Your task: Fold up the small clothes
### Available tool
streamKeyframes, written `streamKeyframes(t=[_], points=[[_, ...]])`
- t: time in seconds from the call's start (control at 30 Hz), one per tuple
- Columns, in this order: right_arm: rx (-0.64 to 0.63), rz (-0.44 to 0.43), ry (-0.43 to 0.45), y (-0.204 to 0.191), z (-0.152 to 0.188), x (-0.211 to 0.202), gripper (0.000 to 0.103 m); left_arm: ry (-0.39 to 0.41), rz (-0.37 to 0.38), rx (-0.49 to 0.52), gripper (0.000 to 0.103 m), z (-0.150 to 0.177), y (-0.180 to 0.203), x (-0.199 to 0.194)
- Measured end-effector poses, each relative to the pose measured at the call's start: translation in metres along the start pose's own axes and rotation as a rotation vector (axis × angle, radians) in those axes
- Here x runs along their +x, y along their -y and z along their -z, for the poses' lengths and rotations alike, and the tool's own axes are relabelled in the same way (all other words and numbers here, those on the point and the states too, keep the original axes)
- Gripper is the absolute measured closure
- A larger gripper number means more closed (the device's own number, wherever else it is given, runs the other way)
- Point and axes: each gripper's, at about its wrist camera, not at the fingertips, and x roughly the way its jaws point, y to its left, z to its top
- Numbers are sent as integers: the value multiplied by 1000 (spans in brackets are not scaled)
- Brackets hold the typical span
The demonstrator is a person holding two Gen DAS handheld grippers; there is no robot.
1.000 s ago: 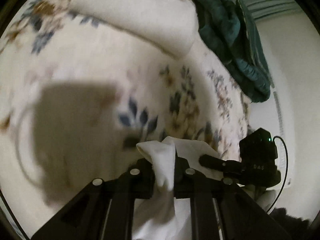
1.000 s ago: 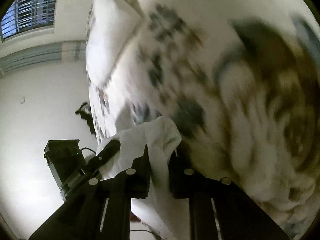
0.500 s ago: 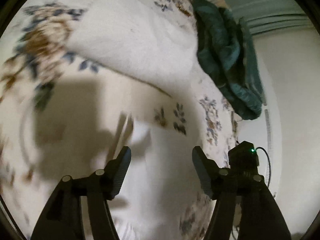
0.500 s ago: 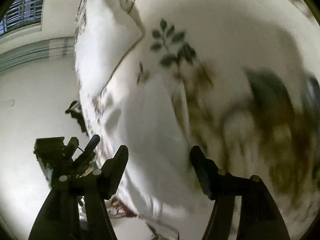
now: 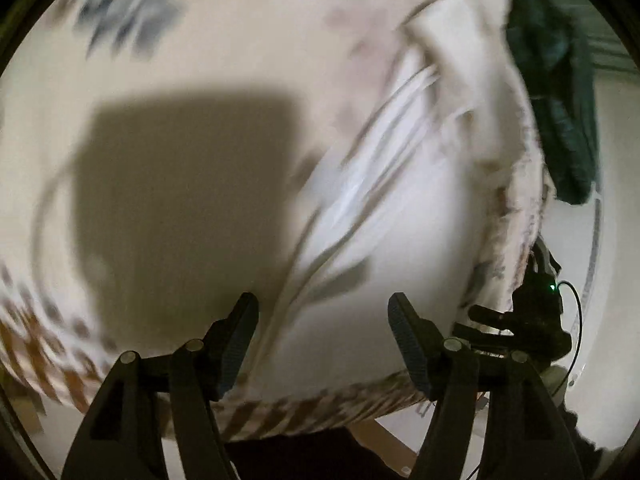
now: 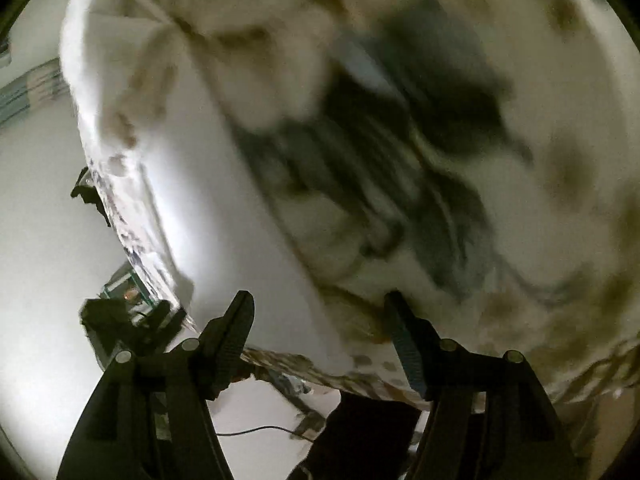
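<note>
A white garment (image 5: 384,216) lies spread on the floral bedspread (image 5: 200,32), its folds blurred by motion. My left gripper (image 5: 323,334) is open and empty just above the garment's near edge. In the right wrist view the same white garment (image 6: 224,216) lies along the bed's left side. My right gripper (image 6: 320,328) is open and empty above its near edge. The right gripper (image 5: 520,320) also shows at the right of the left wrist view.
A dark green blanket (image 5: 560,80) is heaped at the bed's far right corner. The bed's near edge (image 5: 320,408) runs just under the fingers, with floor below. A second white cloth (image 5: 460,32) lies farther back. A cable (image 6: 256,430) runs on the floor.
Both grippers let go of the white garment and opened. They then pulled back toward the bed's near edge, and the garment now lies flat on the bed.
</note>
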Motion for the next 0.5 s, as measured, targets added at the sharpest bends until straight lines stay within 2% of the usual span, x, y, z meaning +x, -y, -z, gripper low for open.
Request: streamKeyframes(t=[0.13,0.2,0.23,0.27,0.3,0.33,0.37,0.4,0.43,0.5], points=[[68,-99,11,36,12,-2,34,14,53,-82,38,12,-12,12],[68,-116,16,37,15,-3,34,45,35,-70,40,16,-7,9],[66,-119,14,35,14,1,34,51,18,-53,47,18,-3,8],[62,-126,8,36,14,-3,34,50,0,-33,59,20,2,9],[58,-131,3,34,15,-2,35,36,-13,-17,92,21,6,11],[51,-134,0,32,17,-1,38,19,-25,-3,98,22,11,15],[46,-137,0,29,18,1,56,22,-36,14,98,24,17,15],[39,-130,-14,26,18,4,85,32,-34,21,98,25,18,13],[37,-121,-19,21,19,9,95,39,-28,22,98,25,24,11],[43,-161,3,16,23,4,98,54,0,11,99,24,31,3]])
